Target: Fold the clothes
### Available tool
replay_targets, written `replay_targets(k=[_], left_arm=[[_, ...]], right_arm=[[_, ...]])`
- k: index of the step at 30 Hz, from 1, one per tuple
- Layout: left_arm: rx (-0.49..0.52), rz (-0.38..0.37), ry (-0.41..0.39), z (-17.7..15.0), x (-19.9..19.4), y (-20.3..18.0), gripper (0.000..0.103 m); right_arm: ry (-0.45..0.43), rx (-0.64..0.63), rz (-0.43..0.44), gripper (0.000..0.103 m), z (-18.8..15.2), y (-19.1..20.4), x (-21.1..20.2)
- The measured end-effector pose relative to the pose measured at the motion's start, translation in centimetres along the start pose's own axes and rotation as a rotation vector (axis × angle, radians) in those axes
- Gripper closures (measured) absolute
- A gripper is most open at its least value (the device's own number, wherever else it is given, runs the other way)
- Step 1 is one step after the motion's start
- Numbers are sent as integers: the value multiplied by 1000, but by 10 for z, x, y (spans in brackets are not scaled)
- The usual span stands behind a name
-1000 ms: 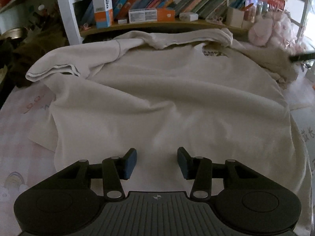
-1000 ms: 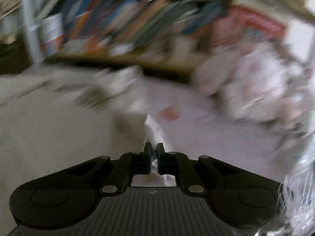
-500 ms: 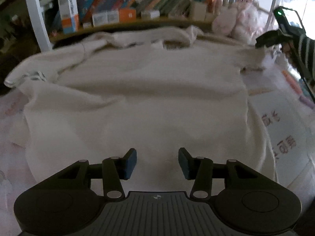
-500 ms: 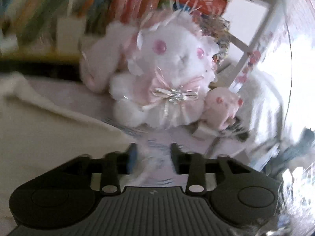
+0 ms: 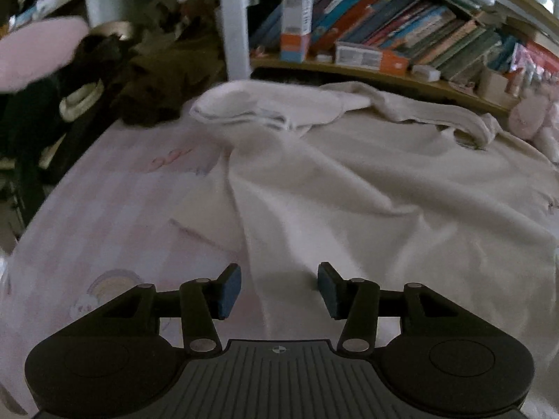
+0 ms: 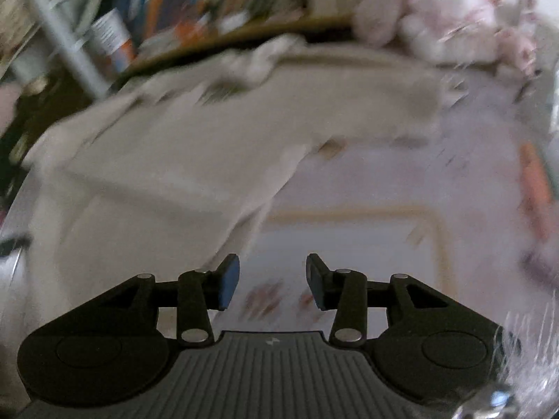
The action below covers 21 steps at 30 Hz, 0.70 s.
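A cream sweatshirt lies spread on the pink checked bed sheet, its left sleeve folded in at the far left. My left gripper hovers open over the garment's near left edge, with nothing pinched. In the blurred right wrist view the sweatshirt fills the left half. My right gripper is over the sheet just beside the garment's right edge. Its jaws are opening and nothing is between them.
A shelf of books and boxes runs along the far side, with a white post at its left. Dark plush toys and a pink cushion sit at far left. Pink plush toys sit at far right.
My right gripper let go of the cloth it pinched, opened, and swung from the plush toys back to the garment's right edge. My left gripper slid left to the garment's left edge.
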<state>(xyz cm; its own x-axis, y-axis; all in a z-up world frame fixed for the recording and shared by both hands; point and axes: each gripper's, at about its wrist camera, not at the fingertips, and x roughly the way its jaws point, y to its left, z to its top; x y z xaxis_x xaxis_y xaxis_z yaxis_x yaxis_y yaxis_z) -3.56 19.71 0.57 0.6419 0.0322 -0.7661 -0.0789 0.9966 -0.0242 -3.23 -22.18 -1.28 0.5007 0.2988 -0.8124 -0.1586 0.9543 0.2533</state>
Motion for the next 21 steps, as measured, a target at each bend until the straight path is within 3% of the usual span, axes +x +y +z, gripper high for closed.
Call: replay_targets(k=[5,7,9,11,12,13,15,18,21], left_arm=[[-57,-46,29,-3,15,11,54],[-110,-79,43,-2,23,13,60],[-119,-126,51,-1,25,10,98],[-76,-160,71,-2,24,1,99],[-34,-172,81,-3,22,-6,99],[6,-191,95,-6,19,-14,99],[78,-240,128,-13,12,-29,99],[160,-358,189,-26,-2,-48,98],[224,-462,241,-37,-14,-60,91]], right_arm=[[80,-103,64,63,-22,43,5],[100,-140,70,63,-23,55,8],[118,-176,71,63,-24,64,11],[125,-205,52,65,-26,70,13],[120,-213,37,72,-27,71,13],[116,-222,21,89,-28,71,13],[111,-223,-4,99,-31,68,10],[109,-203,-44,100,-34,51,1],[107,-222,-171,100,-42,22,-14]])
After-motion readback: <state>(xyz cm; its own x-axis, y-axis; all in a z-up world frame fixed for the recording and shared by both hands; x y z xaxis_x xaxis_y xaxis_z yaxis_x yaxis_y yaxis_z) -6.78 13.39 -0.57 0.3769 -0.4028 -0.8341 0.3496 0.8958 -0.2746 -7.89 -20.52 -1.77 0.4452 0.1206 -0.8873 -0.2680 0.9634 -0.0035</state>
